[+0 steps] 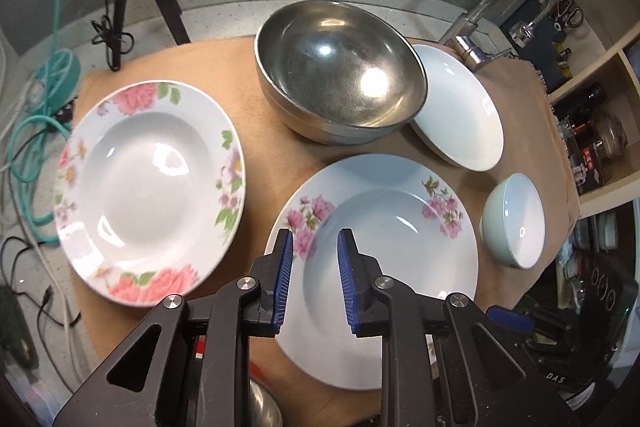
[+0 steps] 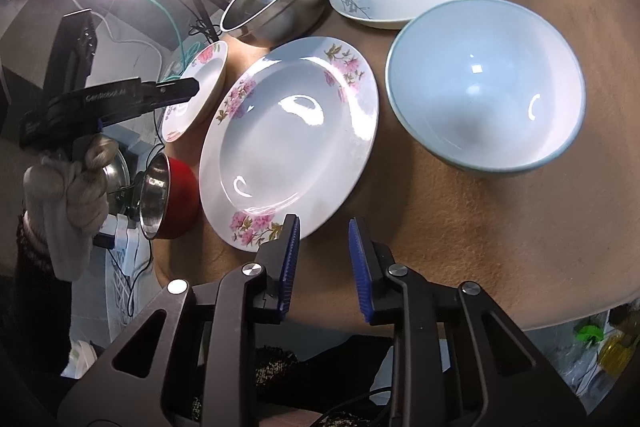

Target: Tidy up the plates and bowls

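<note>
Both jaws narrow and empty over the dishes

Both jaws stand a little apart, with nothing between the pads: the left gripper (image 1: 314, 279) hangs over the near rim of the pink-flower plate (image 1: 384, 227), the right gripper (image 2: 324, 263) is just off that plate's edge at 6 o'clock.

Risk, as I judge it: a glazed rim can slip from such a narrow pinch, and the plate may knock the steel bowl (image 1: 340, 71) at 12 o'clock or the pale blue bowl (image 2: 484, 87) at 3 o'clock.

Every dish looks empty, also the rose plate (image 1: 152, 191) at 9 o'clock and the white plate (image 1: 460, 111). All sit on the brown mat (image 1: 264, 163)
</note>
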Action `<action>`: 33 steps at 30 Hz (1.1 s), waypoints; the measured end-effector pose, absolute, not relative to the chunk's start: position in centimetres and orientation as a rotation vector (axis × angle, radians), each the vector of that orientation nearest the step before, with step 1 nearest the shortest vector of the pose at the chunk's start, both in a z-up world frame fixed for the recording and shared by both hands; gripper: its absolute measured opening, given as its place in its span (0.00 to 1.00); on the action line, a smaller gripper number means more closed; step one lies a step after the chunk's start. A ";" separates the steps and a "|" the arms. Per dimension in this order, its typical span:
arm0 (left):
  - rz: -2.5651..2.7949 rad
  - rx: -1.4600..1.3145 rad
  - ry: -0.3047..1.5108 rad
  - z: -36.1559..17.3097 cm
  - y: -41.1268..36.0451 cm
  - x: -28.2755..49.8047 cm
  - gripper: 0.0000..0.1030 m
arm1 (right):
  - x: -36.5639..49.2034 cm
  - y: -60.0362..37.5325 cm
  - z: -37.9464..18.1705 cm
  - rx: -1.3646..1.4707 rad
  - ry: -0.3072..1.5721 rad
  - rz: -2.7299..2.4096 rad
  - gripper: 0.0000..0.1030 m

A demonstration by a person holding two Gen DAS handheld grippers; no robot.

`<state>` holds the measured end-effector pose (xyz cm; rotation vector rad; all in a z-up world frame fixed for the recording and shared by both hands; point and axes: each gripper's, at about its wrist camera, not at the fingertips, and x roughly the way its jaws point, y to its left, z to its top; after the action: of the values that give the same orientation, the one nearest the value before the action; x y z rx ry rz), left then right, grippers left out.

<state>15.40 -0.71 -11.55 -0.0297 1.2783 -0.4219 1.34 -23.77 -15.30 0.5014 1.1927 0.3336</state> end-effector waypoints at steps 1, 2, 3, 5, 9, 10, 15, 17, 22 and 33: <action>-0.424 -0.030 1.286 -11.8 -0.7 15.8 0.20 | 1.3 -24.0 -15.5 0.512 1.195 0.328 0.25; -0.433 -0.030 1.294 -12.0 -0.7 16.2 0.20 | 1.3 -24.1 -15.6 0.523 1.197 0.324 0.25; -0.441 -0.032 1.301 -12.2 -0.7 16.5 0.20 | 1.3 -24.2 -15.8 0.537 1.199 0.319 0.25; -0.444 -0.033 1.314 -12.5 -0.6 17.2 0.20 | 1.4 -24.5 -16.1 0.556 1.202 0.312 0.24; -0.460 -0.066 1.340 -13.1 -0.2 18.4 0.20 | 1.5 -24.6 -16.4 0.583 1.200 0.302 0.24; -0.462 -0.069 1.344 -13.2 -0.2 18.6 0.20 | 1.5 -24.7 -16.5 0.589 1.199 0.302 0.24; -0.464 -0.036 1.345 -13.5 -0.6 18.8 0.20 | 1.7 -24.7 -16.7 0.607 1.197 0.296 0.24; -0.466 -0.016 1.347 -13.7 -1.1 19.0 0.20 | 1.7 -24.7 -16.9 0.615 1.200 0.295 0.24; -0.467 -0.007 1.362 -14.3 -1.4 19.3 0.20 | 1.7 -24.9 -17.5 0.644 1.211 0.294 0.21; -0.473 0.019 1.380 -15.0 -2.4 19.9 0.20 | 1.9 -24.9 -18.4 0.695 1.229 0.307 0.17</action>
<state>19.88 -2.42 -15.02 0.0193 1.3802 -0.4734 1.95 -24.88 -18.41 0.6951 1.2293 0.3072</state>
